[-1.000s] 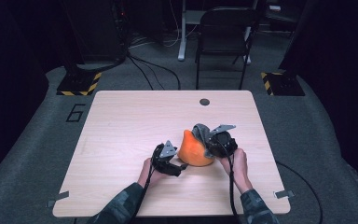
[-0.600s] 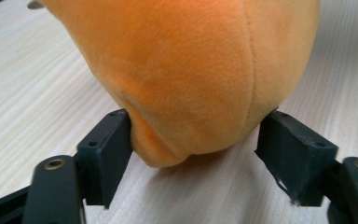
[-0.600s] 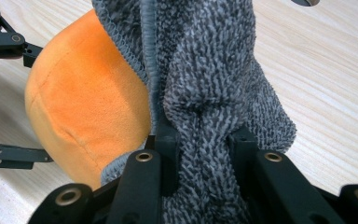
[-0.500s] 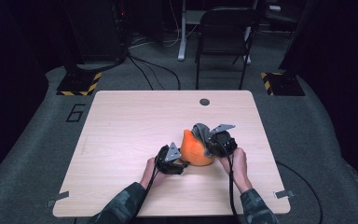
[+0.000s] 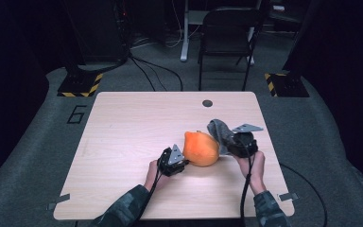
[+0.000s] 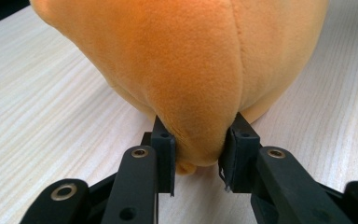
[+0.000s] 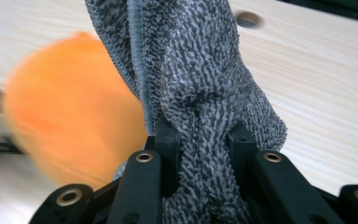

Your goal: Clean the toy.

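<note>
Left gripper [image 6: 198,161] had just been closing and pinched an orange plush toy [image 6: 186,65]; right gripper [image 7: 200,154] clamped grey knitted cloth [image 7: 200,84]. Floor marking "6" [image 5: 77,114] was legible. Toy's top was cut off.

Digit "6" on the floor mat [image 5: 77,114]

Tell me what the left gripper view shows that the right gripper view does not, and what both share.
Left gripper view alone: the left hand-held gripper, whose jaws have just been closing, pinches a fold of the orange plush toy between its pads, seen sharp and close.

Right gripper view alone: the right hand-held gripper is shut on a grey speckled cloth, and a round hole lies in the tabletop.

Both: the orange plush toy, blurred in the right gripper view, and the light wooden table.
</note>
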